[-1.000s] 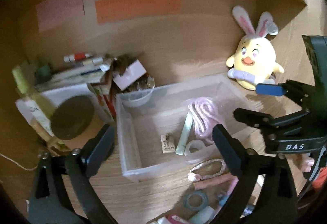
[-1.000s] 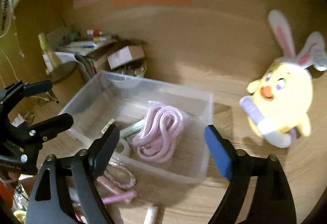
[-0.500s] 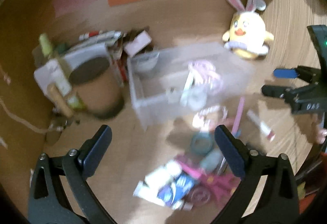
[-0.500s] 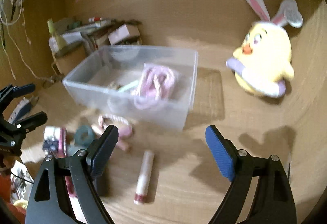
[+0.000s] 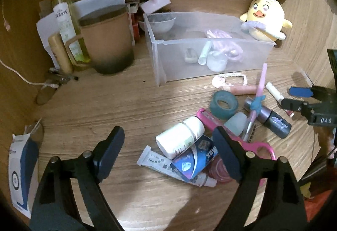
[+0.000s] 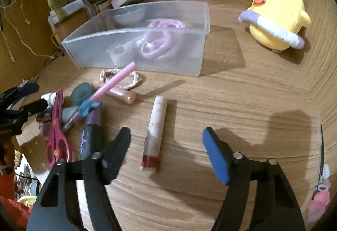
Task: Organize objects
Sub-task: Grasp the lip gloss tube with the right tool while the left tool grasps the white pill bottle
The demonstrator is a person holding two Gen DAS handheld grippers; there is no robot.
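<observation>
A clear plastic bin (image 5: 160, 58) (image 6: 198, 20) stands on the wooden desk and holds a pink cord (image 6: 158, 41), a tape roll and small items. In front of it lies a pile: a white bottle (image 5: 179, 140), a blue packet (image 5: 195, 159), pink scissors (image 6: 55, 134), a teal tape roll (image 5: 224, 104), a dark tube (image 6: 90, 132), a pink pen (image 6: 114, 81). A white and red tube (image 6: 155, 132) lies apart. My left gripper (image 5: 168, 153) is open above the pile's left edge. My right gripper (image 6: 166, 151) is open just over the white and red tube.
A yellow bunny-eared plush (image 5: 265, 20) (image 6: 278, 16) sits right of the bin. A brown mug (image 5: 105, 41), bottles (image 5: 63, 18) and boxes stand at the back left. A blue and white box (image 5: 21, 167) lies at the left edge. Wooden walls enclose the desk.
Both grippers have pulled back and down from the bin. The pile of loose items and the white and red tube now lie right before the fingers. Both stay open.
</observation>
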